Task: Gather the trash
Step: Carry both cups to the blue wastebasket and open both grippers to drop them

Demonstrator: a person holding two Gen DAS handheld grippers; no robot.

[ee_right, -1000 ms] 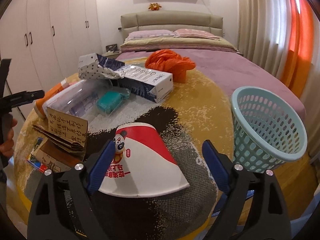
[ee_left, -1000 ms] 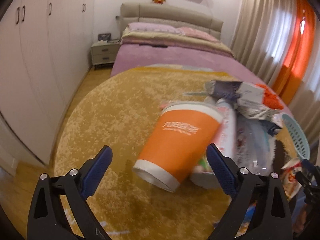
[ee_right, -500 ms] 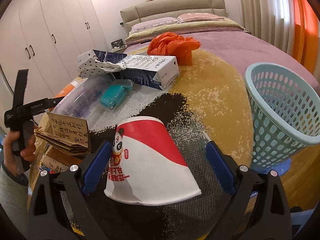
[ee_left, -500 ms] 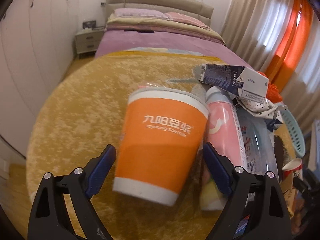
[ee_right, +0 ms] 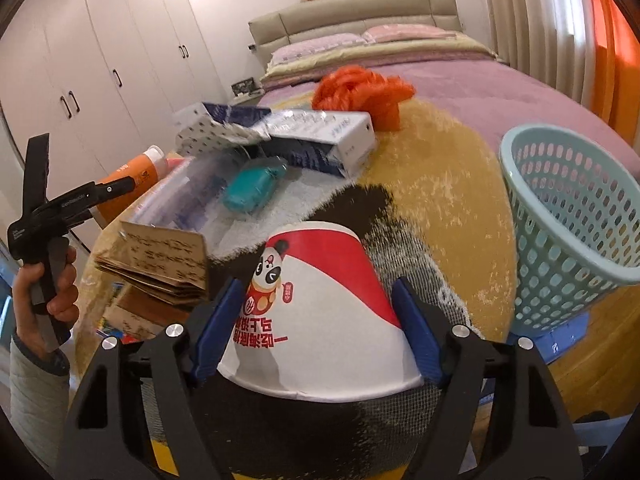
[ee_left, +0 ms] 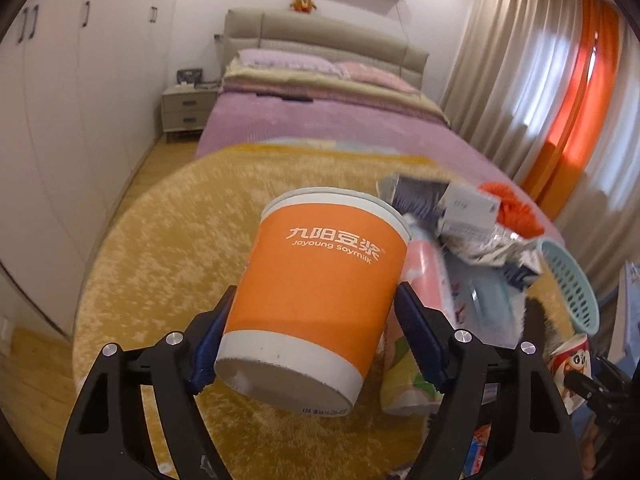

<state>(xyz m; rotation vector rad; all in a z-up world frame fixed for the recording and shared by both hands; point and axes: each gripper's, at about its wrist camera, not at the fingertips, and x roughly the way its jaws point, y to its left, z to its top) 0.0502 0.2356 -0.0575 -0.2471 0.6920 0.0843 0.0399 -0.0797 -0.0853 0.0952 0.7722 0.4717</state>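
Since the earlier frames, both grippers have closed in on their cups: the left gripper [ee_left: 312,340] now clamps the orange cup [ee_left: 320,292] with both pads against its sides and appears to hold it lifted and tilted above the yellow rug [ee_left: 160,264], while the right gripper [ee_right: 316,332] has narrowed onto the upturned panda cup [ee_right: 316,312], pads touching its sides.

Whether the panda cup has left the rug cannot be told.

Progress is at an early stage, in my judgement. The basket [ee_right: 572,216] stands at the right edge of the rug and, as far as its mesh wall shows, nothing is visibly inside; its bottom is hidden.

Left to collect on the rug:
- a long white and blue box [ee_right: 320,140]
- an orange plastic bag [ee_right: 364,94] near the far edge
- a teal packet [ee_right: 252,188] on clear wrapping
- folded brown paper [ee_right: 160,264] toward the left edge
- a pink bottle [ee_left: 424,276] just beside the orange cup
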